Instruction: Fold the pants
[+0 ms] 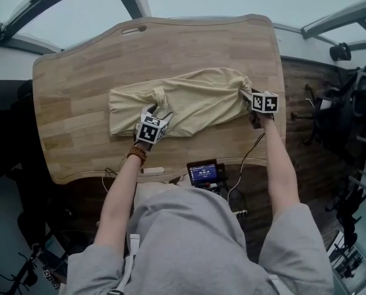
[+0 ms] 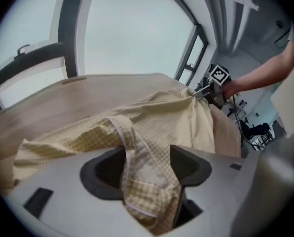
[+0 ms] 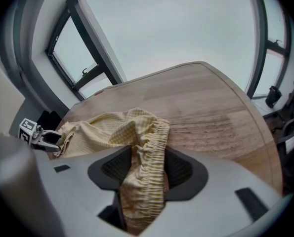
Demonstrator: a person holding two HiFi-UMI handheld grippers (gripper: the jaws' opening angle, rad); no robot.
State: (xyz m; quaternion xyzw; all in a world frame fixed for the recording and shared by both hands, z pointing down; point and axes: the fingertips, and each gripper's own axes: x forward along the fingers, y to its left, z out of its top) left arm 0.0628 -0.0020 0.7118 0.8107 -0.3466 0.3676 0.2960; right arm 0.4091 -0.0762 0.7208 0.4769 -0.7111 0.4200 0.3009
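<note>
Pale yellow checked pants [image 1: 192, 100] lie crumpled across the middle of the wooden table [image 1: 72, 72]. My left gripper [image 1: 154, 114] rests at their near edge, left of centre. In the left gripper view its jaws stand wide, and a hem strip of the pants [image 2: 137, 157] lies loosely between them. My right gripper [image 1: 249, 98] is at the garment's right end. In the right gripper view the elastic waistband [image 3: 149, 167] lies slack between its spread jaws. Each gripper shows in the other's view: the right gripper [image 2: 212, 87] and the left gripper [image 3: 40, 136].
A small device with a lit screen [image 1: 203, 173] sits at the table's near edge, with cables hanging below it. A white oblong object [image 1: 153, 170] lies on the same edge. Office chairs [image 1: 336, 112] stand to the right of the table. Windows rise behind the far side.
</note>
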